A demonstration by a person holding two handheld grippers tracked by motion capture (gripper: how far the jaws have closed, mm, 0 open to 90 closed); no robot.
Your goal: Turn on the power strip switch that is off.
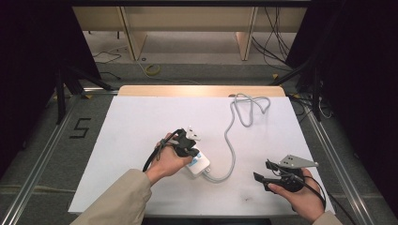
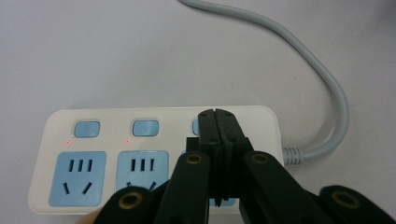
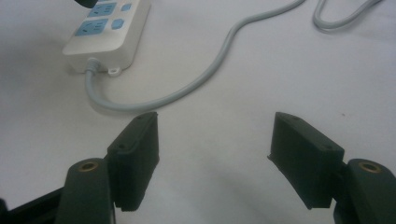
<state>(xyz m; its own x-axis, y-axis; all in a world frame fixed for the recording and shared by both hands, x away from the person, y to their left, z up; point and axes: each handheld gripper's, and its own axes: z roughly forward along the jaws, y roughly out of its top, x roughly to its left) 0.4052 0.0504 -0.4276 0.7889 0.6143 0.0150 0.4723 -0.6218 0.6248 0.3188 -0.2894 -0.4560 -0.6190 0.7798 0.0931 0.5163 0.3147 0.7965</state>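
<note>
1. I see the white power strip point(image 1: 199, 162) just below the centre of the high view, lying on the white desk point(image 1: 131, 126).
2. My left hand-held gripper point(image 2: 215, 114) is clenched, jaws pressed together with nothing between them, its tips over the third blue switch at the strip's cable end in the left gripper view.
3. The two other blue switches point(image 2: 87, 129) sit to the left, each above a blue socket.
4. The grey cable point(image 1: 230, 140) snakes toward the upper right and loops there.
5. My right hand-held gripper point(image 3: 212, 158) is released, jaws wide apart over bare desk at lower right, well apart from the strip.
</note>
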